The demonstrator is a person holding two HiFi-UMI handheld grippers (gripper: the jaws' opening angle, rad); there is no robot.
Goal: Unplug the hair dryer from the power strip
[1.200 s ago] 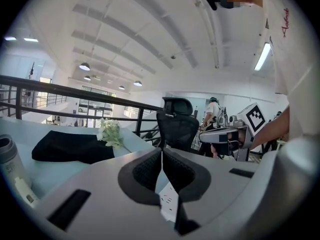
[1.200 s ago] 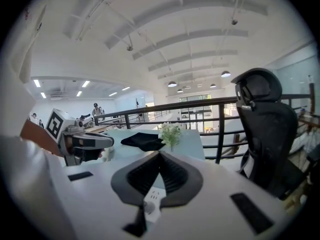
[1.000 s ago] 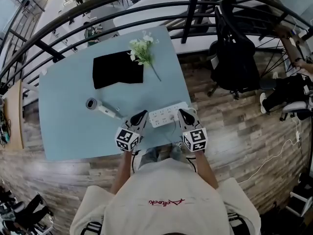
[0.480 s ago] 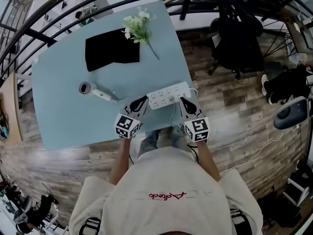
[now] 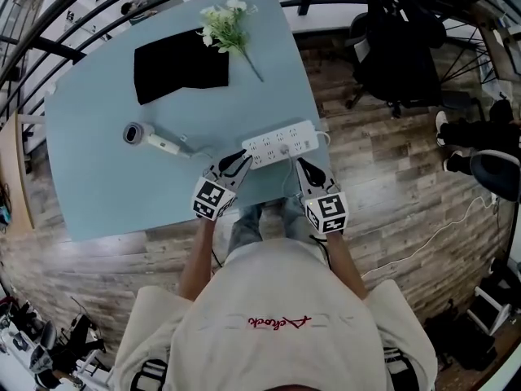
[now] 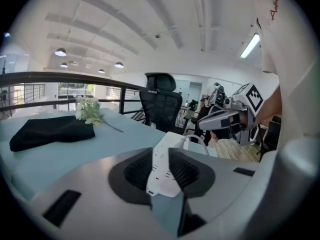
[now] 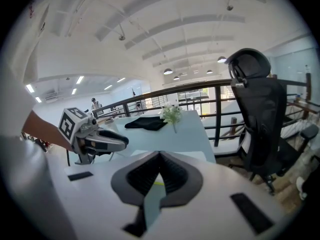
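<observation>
**Pinching the power strip by its left end**

Left tongs [image 5: 242, 160] sit at the left end of the white power strip [image 5: 281, 144]. In the left gripper view that end lies between the two pads [image 6: 140, 171], which press in on it from either side. Right tongs [image 5: 299, 165] hang just in front of the strip's right half. Their tips are pressed together with nothing between them, as the right gripper view shows [image 7: 160, 156].

The strip lies crosswise near the front edge of the pale blue surface [image 5: 106, 186], and a white cable [image 6: 196, 140] loops off its far end. The hair dryer [image 5: 151, 138] lies on its side to the left of the strip, well apart from it, with its handle pointing toward the left tongs. I cannot tell from any view where its plug sits.

Farther back on the surface are a folded black cloth [image 5: 181, 65] and a sprig of white flowers [image 5: 221, 24] touching the cloth's right corner. A black office chair [image 5: 399, 47] stands on the wood floor beyond the surface's right side.
</observation>
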